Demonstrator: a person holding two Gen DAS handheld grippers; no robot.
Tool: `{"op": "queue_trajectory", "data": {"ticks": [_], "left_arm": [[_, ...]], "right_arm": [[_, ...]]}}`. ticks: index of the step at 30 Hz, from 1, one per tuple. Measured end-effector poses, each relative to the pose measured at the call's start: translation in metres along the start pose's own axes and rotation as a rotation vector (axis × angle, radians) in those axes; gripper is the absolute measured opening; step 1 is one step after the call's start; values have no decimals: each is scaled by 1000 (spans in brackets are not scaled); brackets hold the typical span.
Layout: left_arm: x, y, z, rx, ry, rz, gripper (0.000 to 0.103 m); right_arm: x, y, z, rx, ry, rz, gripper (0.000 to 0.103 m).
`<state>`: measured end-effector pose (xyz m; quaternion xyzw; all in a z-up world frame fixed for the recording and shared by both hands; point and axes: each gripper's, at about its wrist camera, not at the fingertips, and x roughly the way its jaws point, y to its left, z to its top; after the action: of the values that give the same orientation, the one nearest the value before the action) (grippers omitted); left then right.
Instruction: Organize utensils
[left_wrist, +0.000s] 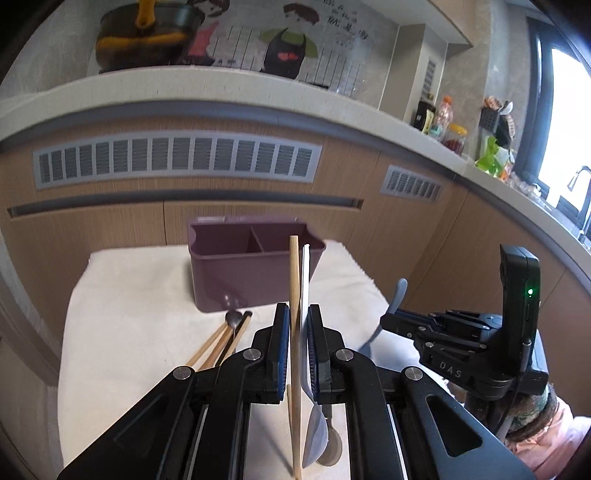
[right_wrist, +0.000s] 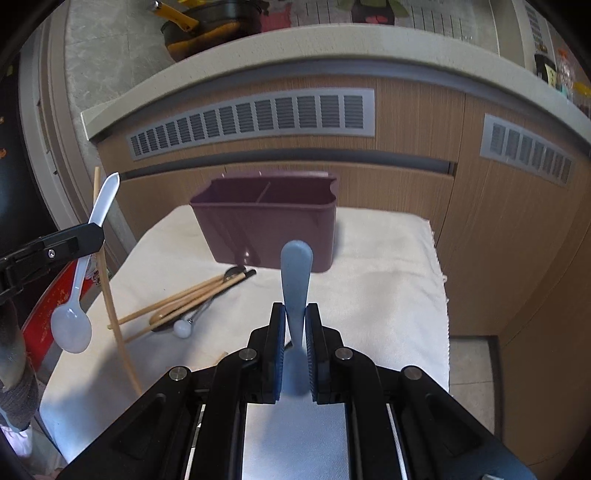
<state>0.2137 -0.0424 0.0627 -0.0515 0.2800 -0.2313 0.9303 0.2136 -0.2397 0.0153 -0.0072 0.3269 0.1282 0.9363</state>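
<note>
A purple two-compartment utensil holder (left_wrist: 255, 269) (right_wrist: 269, 225) stands at the back of a white cloth-covered table (left_wrist: 129, 332) (right_wrist: 376, 288). My left gripper (left_wrist: 297, 314) (right_wrist: 98, 230) is shut on a white plastic spoon (left_wrist: 306, 295) (right_wrist: 75, 291) and a wooden chopstick (left_wrist: 294, 295) (right_wrist: 110, 306), both held upright above the table. My right gripper (right_wrist: 295, 314) (left_wrist: 386, 321) is shut on a blue spoon (right_wrist: 295, 280) (left_wrist: 397, 295), handle up. Loose chopsticks (left_wrist: 218, 343) (right_wrist: 192, 299) and a metal spoon (left_wrist: 232, 319) (right_wrist: 207, 310) lie on the cloth in front of the holder.
Wooden cabinet fronts with grey vents (left_wrist: 173, 162) (right_wrist: 255, 118) rise close behind the table under a pale countertop (left_wrist: 221, 88). Jars and bottles (left_wrist: 447, 122) stand on the counter at right. Floor drops off right of the table (right_wrist: 472, 369).
</note>
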Motion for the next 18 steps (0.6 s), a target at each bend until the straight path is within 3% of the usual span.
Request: {"op": "queue_trajectory", "data": {"ticks": [11,14,18], "left_arm": [[-59,-21,18,49,-148,-5,10],[-66,-25,17,62,-159,-5,10],[-60,-25,6,61,-109,-3,10]], "right_arm": [[-50,23,21,-61,-125,-12,10],[-60,30,23,-82,-145,-15,10],[-60,33,16,-85,-127,-14,10]]}}
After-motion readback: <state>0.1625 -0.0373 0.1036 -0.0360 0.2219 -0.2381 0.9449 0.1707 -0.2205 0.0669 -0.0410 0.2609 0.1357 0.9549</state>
